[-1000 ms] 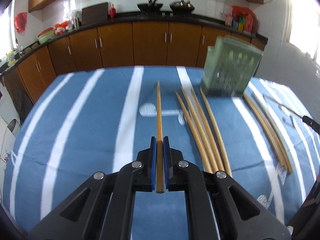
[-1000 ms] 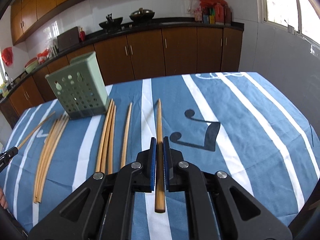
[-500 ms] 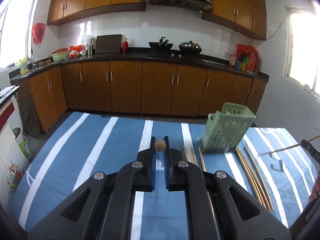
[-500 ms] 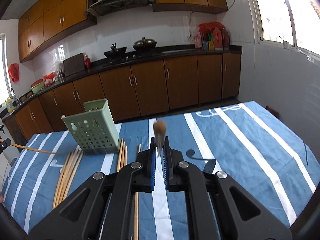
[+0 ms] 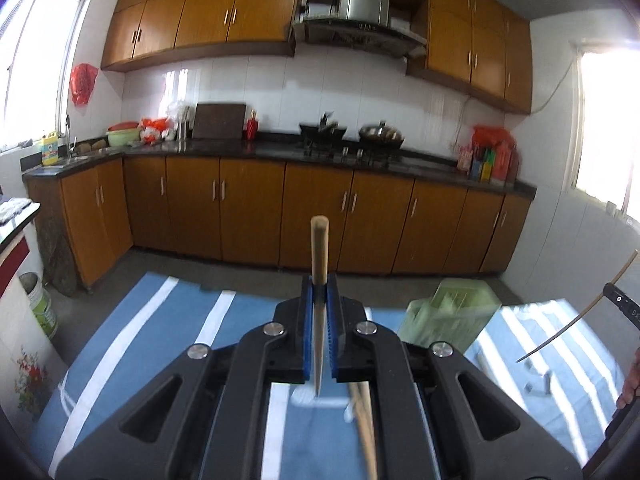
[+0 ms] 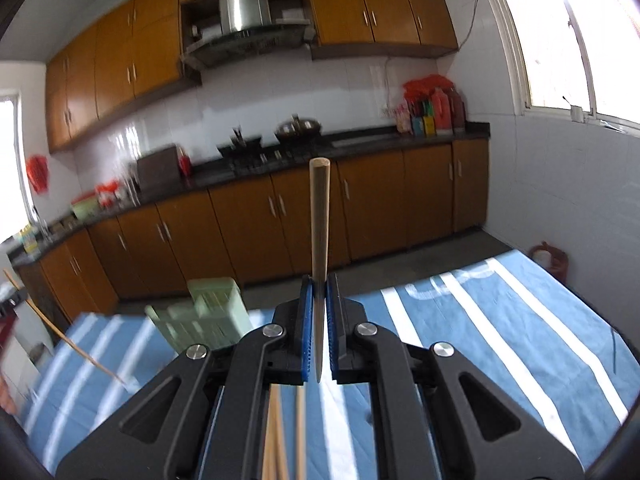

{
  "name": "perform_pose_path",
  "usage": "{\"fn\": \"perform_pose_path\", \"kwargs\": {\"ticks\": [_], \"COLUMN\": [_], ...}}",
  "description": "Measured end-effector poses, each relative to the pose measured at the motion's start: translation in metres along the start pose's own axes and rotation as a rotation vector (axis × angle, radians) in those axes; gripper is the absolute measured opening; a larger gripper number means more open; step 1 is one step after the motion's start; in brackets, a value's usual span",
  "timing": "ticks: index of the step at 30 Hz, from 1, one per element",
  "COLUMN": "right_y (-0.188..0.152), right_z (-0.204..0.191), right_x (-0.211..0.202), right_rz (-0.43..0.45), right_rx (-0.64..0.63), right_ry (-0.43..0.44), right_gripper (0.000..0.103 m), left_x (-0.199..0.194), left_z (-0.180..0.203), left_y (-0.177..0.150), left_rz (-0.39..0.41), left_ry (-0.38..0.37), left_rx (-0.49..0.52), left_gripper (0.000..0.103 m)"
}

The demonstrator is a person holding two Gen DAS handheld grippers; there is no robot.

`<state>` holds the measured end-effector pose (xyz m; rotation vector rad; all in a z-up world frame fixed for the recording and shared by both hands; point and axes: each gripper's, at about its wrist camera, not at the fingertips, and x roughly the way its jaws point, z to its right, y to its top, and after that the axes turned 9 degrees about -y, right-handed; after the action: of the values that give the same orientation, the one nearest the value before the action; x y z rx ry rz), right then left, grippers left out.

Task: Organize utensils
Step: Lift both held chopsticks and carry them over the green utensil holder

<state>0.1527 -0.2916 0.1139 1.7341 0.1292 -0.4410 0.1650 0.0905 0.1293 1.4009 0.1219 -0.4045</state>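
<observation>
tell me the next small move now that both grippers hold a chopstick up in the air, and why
Probably carry the left gripper rightward toward the green holder. Its chopstick is clamped upright, thin tip down, above the blue striped cloth, so it only needs lining up over the opening before lowering. The right gripper can follow with its chopstick.

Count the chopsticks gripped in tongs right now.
2. The left chopstick stands clamped in the left tongs; the right chopstick in the right tongs. Loose chopsticks below are blurred, partly hidden.
</observation>
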Motion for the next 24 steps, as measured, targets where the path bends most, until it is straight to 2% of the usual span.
{"fn": "perform_pose_path", "kwargs": {"ticks": [5, 9, 11, 16, 24], "right_y": [0.041, 0.053, 0.053, 0.04, 0.016], "right_z": [-0.02, -0.038, -0.047, -0.06, -0.067], "right_x": [-0.01, -0.008, -0.002, 0.021, 0.048], "right_rz": [0.103, 0.138, 0.137, 0.089, -0.004], "right_rx": [0.058, 0.059, 0.048, 0.026, -0.013], "right_ry": [0.109, 0.167, 0.184, 0.2, 0.185], "right_gripper": [0.007, 0.007, 0.007, 0.007, 0.007], "left_x": [-0.007, -0.003, 0.004, 0.032, 0.081], "left_z": [0.024, 0.047, 0.058, 0.08, 0.088], "left_y": [0.043, 0.068, 0.073, 0.064, 0.027], "left_rz": [0.122, 0.21, 0.226, 0.209, 0.089], "left_ry": [-0.056, -0.109, -0.124, -0.158, -0.167], "left_rx": [-0.012, -0.047, -0.054, -0.056, -0.056], "left_gripper": [0.008, 0.008, 0.008, 0.008, 0.008]}}
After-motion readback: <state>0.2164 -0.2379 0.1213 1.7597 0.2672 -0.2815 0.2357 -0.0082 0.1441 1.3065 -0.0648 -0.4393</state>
